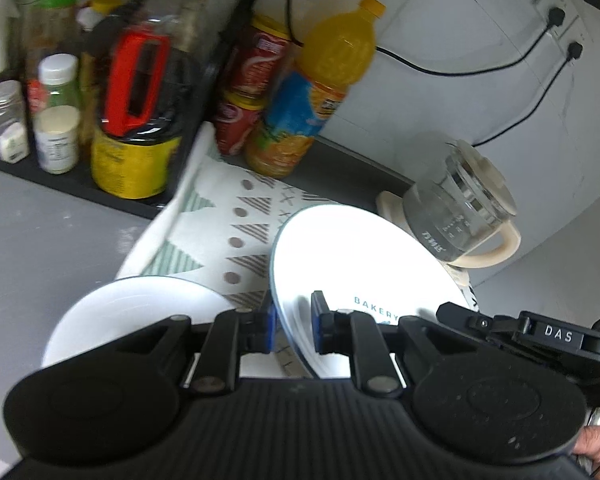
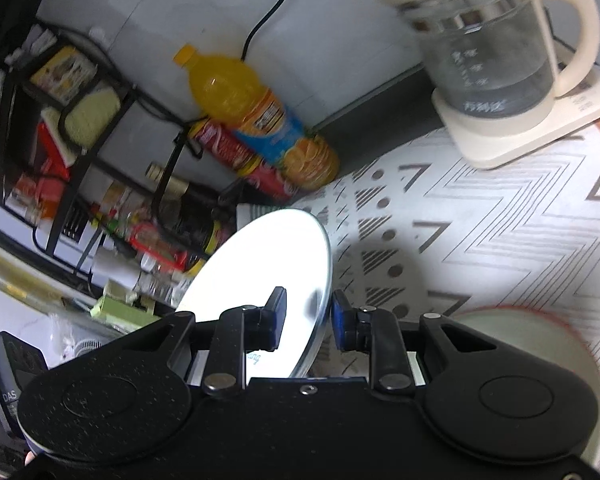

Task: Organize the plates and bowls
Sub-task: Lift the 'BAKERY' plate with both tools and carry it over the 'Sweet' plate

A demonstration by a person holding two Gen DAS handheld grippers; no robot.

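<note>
Both pairs of jaws stand astride the rim of the same round white plate with the blue word BAKERY (image 1: 360,264), and the plate is tilted up on its edge above the patterned mat. On the left gripper (image 1: 293,326) the two blue-padded fingers sit one on each side of the plate's near rim; the right finger lies against the inner face, while a thin gap shows at the left one, so I cannot tell for sure that it clamps. On the right gripper (image 2: 309,322) the picture is much the same: the plate's edge (image 2: 260,276) passes between the fingers, a little space shows on both sides, and I cannot tell if the grip is closed.

A second plain white plate (image 1: 140,312) lies flat on the white mat with grey triangles and zigzag lines (image 2: 480,232), just to the left of the tilted plate in the left wrist view. A pale bowl with a red rim (image 2: 540,344) sits on the mat near the right gripper, partly hidden behind it.

Behind the mat stand an orange juice bottle with a yellow cap (image 1: 324,80), red cans (image 1: 256,76) beside it, and a glass kettle with a cream handle (image 2: 492,48) on its cream base. To the left, a dark shelf holds a large dark sauce bottle with a red handle (image 1: 136,120) and small spice jars (image 1: 56,116).
</note>
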